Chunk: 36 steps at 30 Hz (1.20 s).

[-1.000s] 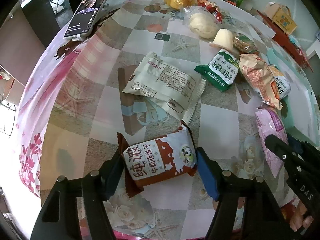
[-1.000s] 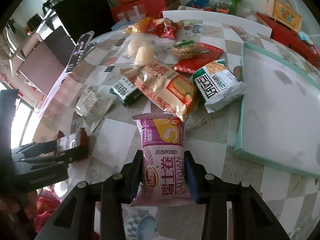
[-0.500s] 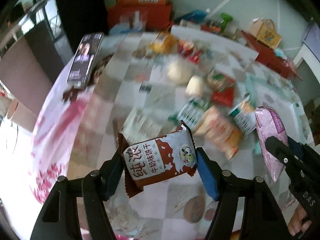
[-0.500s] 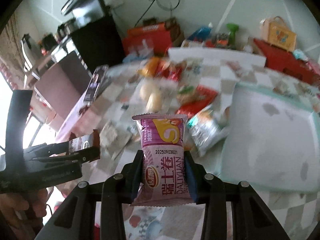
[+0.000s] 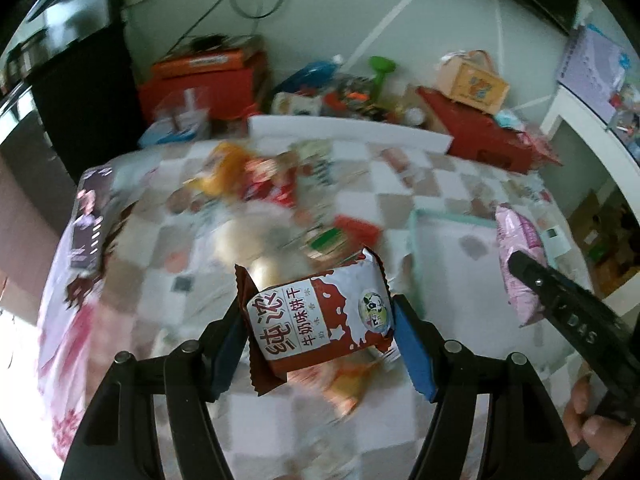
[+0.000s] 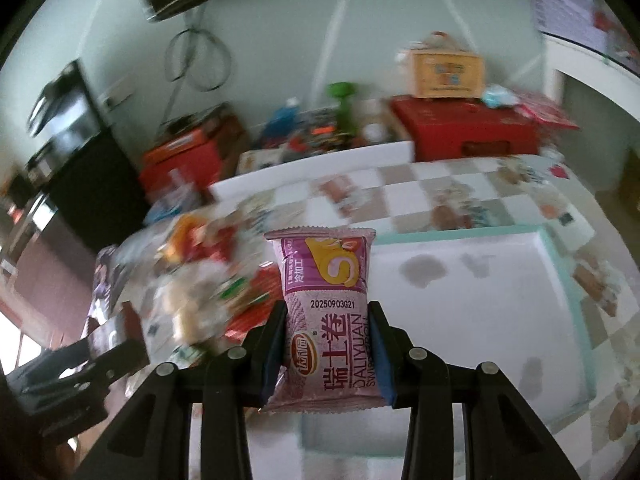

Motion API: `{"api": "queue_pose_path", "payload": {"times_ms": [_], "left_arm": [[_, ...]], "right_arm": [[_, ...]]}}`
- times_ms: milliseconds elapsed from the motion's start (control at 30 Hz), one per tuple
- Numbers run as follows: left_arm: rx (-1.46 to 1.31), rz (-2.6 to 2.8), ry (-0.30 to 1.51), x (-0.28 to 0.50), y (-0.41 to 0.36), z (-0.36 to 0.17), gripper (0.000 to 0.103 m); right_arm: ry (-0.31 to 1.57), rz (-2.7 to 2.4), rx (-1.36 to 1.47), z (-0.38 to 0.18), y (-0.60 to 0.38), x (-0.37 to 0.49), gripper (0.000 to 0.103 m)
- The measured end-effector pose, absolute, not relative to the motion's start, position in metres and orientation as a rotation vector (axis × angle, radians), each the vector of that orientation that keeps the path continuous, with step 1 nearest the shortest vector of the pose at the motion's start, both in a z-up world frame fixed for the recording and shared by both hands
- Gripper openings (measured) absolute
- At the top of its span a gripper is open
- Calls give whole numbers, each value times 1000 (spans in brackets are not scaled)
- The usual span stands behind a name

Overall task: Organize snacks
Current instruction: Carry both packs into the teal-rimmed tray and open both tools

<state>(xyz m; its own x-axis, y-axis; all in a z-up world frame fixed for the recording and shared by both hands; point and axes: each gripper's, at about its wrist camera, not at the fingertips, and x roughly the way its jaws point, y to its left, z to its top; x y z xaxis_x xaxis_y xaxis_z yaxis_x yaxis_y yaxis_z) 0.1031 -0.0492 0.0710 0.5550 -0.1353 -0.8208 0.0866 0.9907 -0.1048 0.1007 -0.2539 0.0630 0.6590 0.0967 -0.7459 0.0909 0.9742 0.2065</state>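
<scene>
Your left claw (image 5: 318, 334) clamped across brown-and-white foil biscuit packet (image 5: 316, 326), held clear above bench (image 5: 440, 184). Your right claw (image 6: 327, 350) pinches pink plastic swiss-roll packet (image 6: 326, 312) upright. Both aloft, likely bound for white mint-rimmed tray (image 6: 480, 300).

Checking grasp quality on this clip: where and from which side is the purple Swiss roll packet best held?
Across its lower half, pinched on the two long edges, as the right claw does now. The purple Swiss roll packet is narrow and pillow-shaped, standing upright with crimped seals top and bottom, so coming from below onto the flatter sides suits it.
</scene>
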Motion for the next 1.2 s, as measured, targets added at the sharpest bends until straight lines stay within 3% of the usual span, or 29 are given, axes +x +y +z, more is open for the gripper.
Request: {"api": "queue_pose_path", "payload": {"times_ms": [633, 800, 867, 1067, 1100, 1200], "left_arm": [[74, -404, 1030, 145, -213, 12, 71], [96, -421, 1049, 152, -237, 2, 73], [100, -426, 1047, 151, -240, 1, 81], [82, -406, 1052, 146, -232, 3, 82], [71, -399, 1054, 146, -229, 4, 82], [34, -376, 1050, 143, -216, 6, 83]], "right_arm": [[901, -426, 414, 12, -411, 105, 41], [916, -432, 439, 4, -426, 100, 44], [919, -433, 449, 2, -430, 99, 44], [923, -432, 469, 4, -436, 95, 47], [925, -429, 466, 4, -436, 95, 48], [935, -428, 454, 5, -433, 94, 73]]}}
